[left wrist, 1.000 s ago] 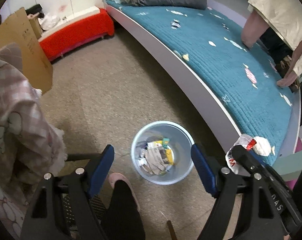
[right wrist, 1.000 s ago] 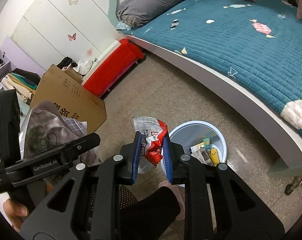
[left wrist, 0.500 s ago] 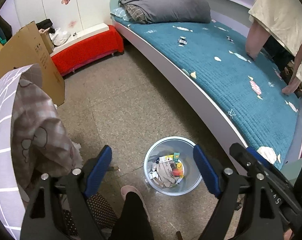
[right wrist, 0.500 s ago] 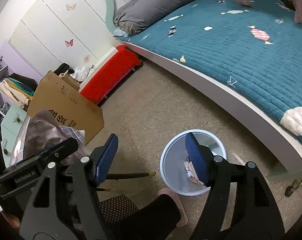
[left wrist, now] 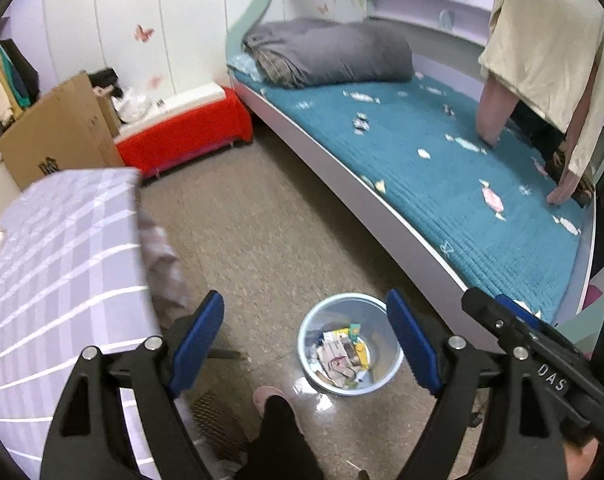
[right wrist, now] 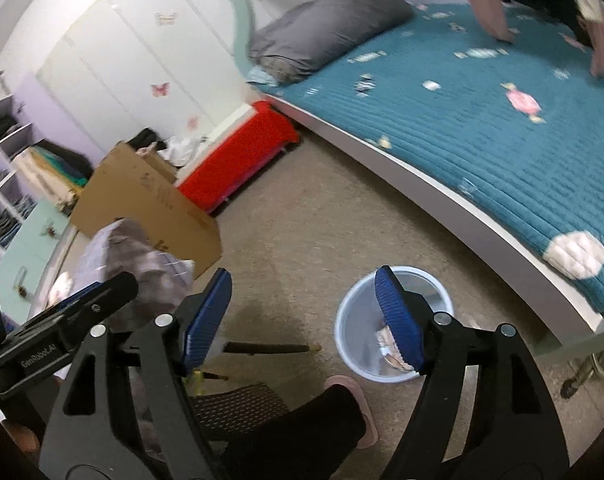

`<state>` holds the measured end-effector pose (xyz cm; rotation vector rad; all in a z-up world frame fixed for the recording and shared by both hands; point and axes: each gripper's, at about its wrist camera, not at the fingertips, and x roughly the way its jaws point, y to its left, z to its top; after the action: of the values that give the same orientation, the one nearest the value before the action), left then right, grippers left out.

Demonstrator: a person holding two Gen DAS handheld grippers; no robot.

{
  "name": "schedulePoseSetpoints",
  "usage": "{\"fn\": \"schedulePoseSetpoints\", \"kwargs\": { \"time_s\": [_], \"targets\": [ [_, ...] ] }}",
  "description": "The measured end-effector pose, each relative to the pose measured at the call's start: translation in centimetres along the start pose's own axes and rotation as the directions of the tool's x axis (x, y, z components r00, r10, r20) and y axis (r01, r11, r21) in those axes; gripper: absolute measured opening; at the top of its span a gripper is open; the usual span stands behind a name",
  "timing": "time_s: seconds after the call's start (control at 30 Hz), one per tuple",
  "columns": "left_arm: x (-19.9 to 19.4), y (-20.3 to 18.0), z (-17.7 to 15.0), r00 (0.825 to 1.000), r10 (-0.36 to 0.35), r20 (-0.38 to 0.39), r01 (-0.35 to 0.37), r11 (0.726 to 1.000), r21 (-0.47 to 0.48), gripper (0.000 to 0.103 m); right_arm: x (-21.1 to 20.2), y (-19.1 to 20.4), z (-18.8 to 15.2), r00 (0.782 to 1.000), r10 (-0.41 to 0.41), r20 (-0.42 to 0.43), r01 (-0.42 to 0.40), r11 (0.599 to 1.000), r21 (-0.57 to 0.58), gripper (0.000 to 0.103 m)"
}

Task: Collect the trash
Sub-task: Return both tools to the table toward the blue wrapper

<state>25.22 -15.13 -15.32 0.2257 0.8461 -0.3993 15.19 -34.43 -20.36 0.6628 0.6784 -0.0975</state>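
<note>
Pale-blue bin: the round plastic waste bin (left wrist: 350,344) stands on the speckled floor (left wrist: 262,240) just beside the bed's white curved edge (left wrist: 382,208), near the person's slippered foot (left wrist: 264,394).
Trash in bin: crumpled paper and wrappers (left wrist: 340,354) lie at the bottom, with a yellow scrap and a small teal piece among them; from the right wrist view only a sliver of this shows behind a blue pad.
Right gripper: the right gripper (right wrist: 302,320) stands wide, its jaws having just been opening, and nothing is between them; the bin sits below its right-hand pad.
Left gripper: the left gripper (left wrist: 306,340) is spread wide and empty, with the bin framed between its blue pads from above.
Done so far: judging by the filled bin and both grippers being empty, at least one round of collecting looks finished.
Left to do: small pale scraps (left wrist: 360,124) dot the teal quilt (left wrist: 442,184); some are surely the printed candy pattern, and which are real litter I cannot tell.
Surroundings: a grey folded duvet (left wrist: 330,52) lies at the bed's head, a red bench (left wrist: 190,136) and a cardboard box (left wrist: 62,128) stand by the wall, a checked cloth (left wrist: 54,264) covers something at the left, and another person (left wrist: 550,60) leans over the bed.
</note>
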Motion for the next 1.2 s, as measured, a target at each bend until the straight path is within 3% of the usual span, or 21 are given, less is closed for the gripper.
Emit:
{"fn": "schedulePoseSetpoints", "kwargs": {
  "time_s": [0.33,0.6,0.73,0.87,1.03,1.1,1.17,1.2],
  "targets": [
    [-10.1,8.9,-2.6,0.986,0.107,0.131,-0.096,0.992,-0.085,0.084,-3.1,12.7,-1.6,0.987,0.161,-0.012,-0.160,0.965,-0.209,0.077],
    [-17.0,19.9,-7.2,0.953,0.254,0.167,-0.205,0.943,-0.263,0.086,-3.1,24.2,-5.7,0.956,0.271,-0.111,-0.293,0.882,-0.370,0.077],
    [-19.9,25.8,-9.6,0.930,0.330,0.161,-0.255,0.897,-0.362,0.087,-2.2,29.9,-8.0,0.938,0.300,-0.173,-0.346,0.822,-0.452,0.077],
    [-21.8,31.8,-12.3,0.907,0.403,0.122,-0.303,0.825,-0.477,0.087,-0.7,35.0,-10.1,0.920,0.323,-0.222,-0.391,0.767,-0.508,0.077],
    [-23.0,37.9,-14.8,0.885,0.460,0.069,-0.346,0.751,-0.563,0.087,1.5,39.7,-11.4,0.903,0.328,-0.277,-0.428,0.732,-0.530,0.077],
    [-22.8,40.7,-15.8,0.889,0.455,0.045,-0.337,0.720,-0.607,0.087,2.4,41.3,-11.6,0.899,0.333,-0.285,-0.438,0.723,-0.534,0.077],
    [-22.6,43.3,-17.0,0.914,0.401,0.060,-0.265,0.703,-0.660,0.087,3.3,42.6,-11.7,0.900,0.329,-0.285,-0.434,0.718,-0.543,0.077],
    [-22.3,44.8,-17.7,0.928,0.365,0.070,-0.215,0.681,-0.700,0.087,3.8,43.2,-11.8,0.901,0.326,-0.285,-0.432,0.719,-0.544,0.077]
  ]
}}
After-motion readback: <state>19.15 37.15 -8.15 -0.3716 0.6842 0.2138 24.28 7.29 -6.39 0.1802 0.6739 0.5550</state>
